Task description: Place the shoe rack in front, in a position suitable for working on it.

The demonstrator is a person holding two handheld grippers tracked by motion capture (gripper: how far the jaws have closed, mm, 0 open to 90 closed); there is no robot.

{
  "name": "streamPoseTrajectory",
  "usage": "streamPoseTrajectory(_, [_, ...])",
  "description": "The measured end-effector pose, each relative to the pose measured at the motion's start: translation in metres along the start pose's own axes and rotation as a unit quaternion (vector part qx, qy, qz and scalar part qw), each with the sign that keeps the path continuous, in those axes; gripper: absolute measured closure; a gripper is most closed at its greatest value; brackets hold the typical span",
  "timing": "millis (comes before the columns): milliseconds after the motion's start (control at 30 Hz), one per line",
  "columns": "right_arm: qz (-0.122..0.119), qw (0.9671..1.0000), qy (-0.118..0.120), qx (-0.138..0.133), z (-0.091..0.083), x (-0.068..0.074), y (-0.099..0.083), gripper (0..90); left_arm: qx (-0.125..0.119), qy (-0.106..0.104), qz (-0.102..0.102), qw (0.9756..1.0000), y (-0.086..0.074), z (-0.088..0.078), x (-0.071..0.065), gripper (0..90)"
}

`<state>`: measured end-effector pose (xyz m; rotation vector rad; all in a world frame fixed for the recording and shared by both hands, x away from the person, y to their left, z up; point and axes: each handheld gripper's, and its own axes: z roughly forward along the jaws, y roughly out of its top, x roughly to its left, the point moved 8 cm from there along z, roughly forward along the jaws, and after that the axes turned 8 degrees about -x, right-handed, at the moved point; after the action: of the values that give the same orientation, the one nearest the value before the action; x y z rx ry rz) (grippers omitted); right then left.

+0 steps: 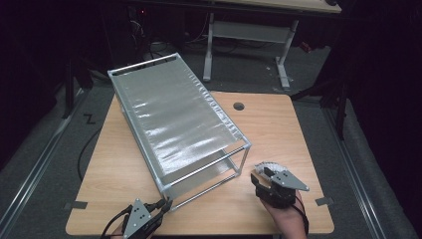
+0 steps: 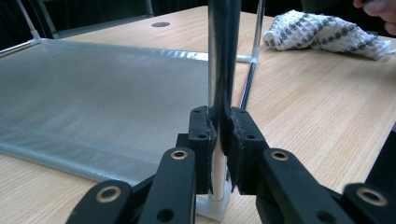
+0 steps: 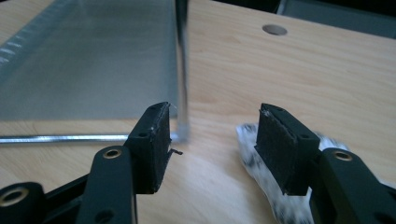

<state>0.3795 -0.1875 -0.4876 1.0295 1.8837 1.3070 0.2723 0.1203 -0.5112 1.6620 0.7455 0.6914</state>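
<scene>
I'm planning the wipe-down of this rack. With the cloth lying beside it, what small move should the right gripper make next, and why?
Probably lower the right gripper onto the black-and-white cloth and close on it. Its jaws stand open with nothing between them, just above the cloth beside the rack's corner post. The left gripper already clamps another post, steadying the rack.

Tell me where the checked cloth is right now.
The checked cloth lies on the table, right side in the high view, beside the rack's near right leg, just ahead of the right gripper.
</scene>
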Motion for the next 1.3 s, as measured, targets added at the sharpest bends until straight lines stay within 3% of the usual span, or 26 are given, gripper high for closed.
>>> streamPoseTrajectory(200, [0.009,0.9996,0.022,-0.015,0.023,0.013,0.017,52.1,0.000,-0.015,0.000,0.9999,0.001,0.003,-0.005,80.5])
streamPoseTrajectory(300, [0.006,0.9995,0.030,-0.013,0.033,0.016,0.019,59.4,0.001,-0.021,0.002,0.9998,0.002,0.005,-0.009,80.5])
streamPoseTrajectory(467, [0.017,0.9996,0.021,-0.007,0.041,0.007,0.016,71.9,0.001,-0.031,0.001,0.9995,0.002,0.007,-0.013,80.5])
streamPoseTrajectory(567, [0.006,0.9999,0.010,-0.009,0.043,0.004,0.016,79.5,0.004,-0.036,0.005,0.9993,0.003,0.008,-0.017,80.5])
streamPoseTrajectory(733, [0.012,0.9998,-0.003,-0.016,0.050,-0.004,0.017,80.9,0.009,-0.055,0.017,0.9983,0.006,0.016,-0.029,80.5])
streamPoseTrajectory(900, [0.017,0.9996,-0.014,-0.015,0.070,-0.016,0.024,80.8,0.012,-0.077,0.019,0.9968,0.011,0.033,-0.042,80.4])
streamPoseTrajectory(1000, [0.015,0.9995,-0.025,-0.012,0.082,-0.025,0.029,74.4,0.017,-0.091,0.019,0.9955,0.015,0.047,-0.053,80.6])
streamPoseTrajectory(1100, [0.025,0.9988,-0.035,-0.026,0.072,-0.031,0.034,62.3,0.021,-0.100,0.021,0.9945,0.019,0.063,-0.060,80.5])
streamPoseTrajectory(1233, [0.022,0.9976,-0.042,-0.050,0.036,-0.036,0.028,61.3,0.023,-0.103,0.023,0.9942,0.025,0.090,-0.070,80.5])
streamPoseTrajectory(1300, [0.030,0.9976,-0.033,-0.053,0.017,-0.034,0.021,60.0,0.023,-0.101,0.025,0.9943,0.029,0.104,-0.076,80.5])
